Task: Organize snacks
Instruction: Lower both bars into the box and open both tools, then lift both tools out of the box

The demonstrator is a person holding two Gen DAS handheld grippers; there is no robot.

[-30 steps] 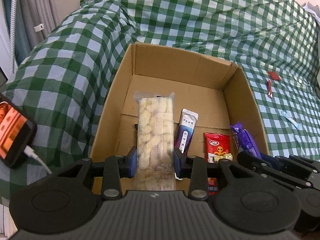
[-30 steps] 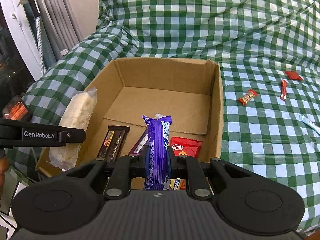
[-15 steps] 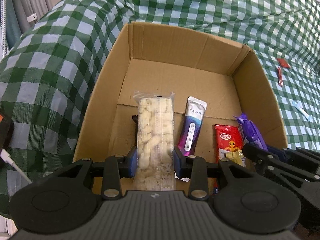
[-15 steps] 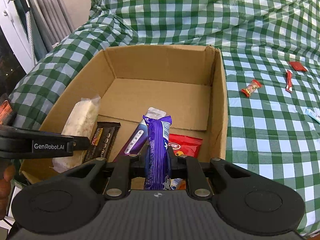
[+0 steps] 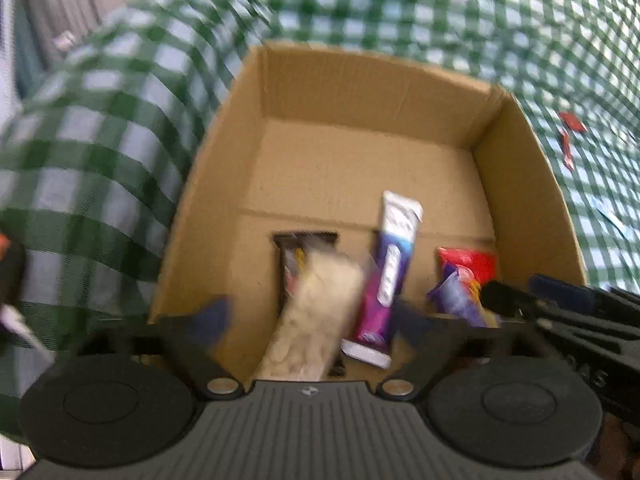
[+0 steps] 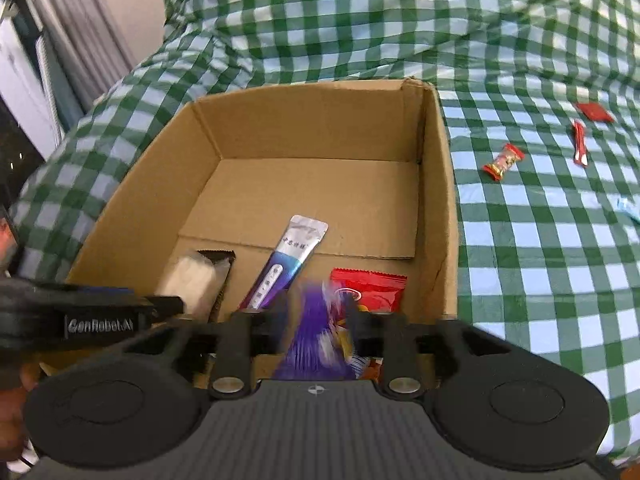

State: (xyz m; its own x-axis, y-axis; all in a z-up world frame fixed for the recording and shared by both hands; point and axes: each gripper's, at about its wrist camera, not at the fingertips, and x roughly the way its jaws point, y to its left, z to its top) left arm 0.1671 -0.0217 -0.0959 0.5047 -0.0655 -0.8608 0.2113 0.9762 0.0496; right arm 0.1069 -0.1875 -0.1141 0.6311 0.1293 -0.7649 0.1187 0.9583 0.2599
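**A:** What is different from a second ago?

**B:** Both grips are let go. A second ago the left gripper (image 5: 308, 320) pinched the pale wafer pack (image 5: 316, 316) upright; its jaws have just been opening and now stand spread wide, pads clear of the pack, which shows blurred and tilted between them, over the dark bar (image 5: 296, 256) near the front edge of the cardboard box (image 5: 360, 80).

**A:** And the right one?

**B:** Same story. The right gripper (image 6: 316, 320) was clamped on the purple packet (image 6: 316, 332); its jaws have just been opening and are now parted, with the packet smeared in the gap, by the box's front right corner against the red pouch (image 6: 372, 288).

**A:** So both are in?

**B:** I judge two more snacks are landing inside, next to the silver-and-purple sachet (image 6: 288, 268) in the middle of the box floor. Whether they have settled flat is too blurred to tell.

**A:** What remains?

**B:** Loose pieces on the checked cloth (image 6: 540, 260) right of the box: a small red candy (image 6: 503, 161), a red stick (image 6: 579, 142), a red square packet (image 6: 594, 111). Those look like the next pickups.
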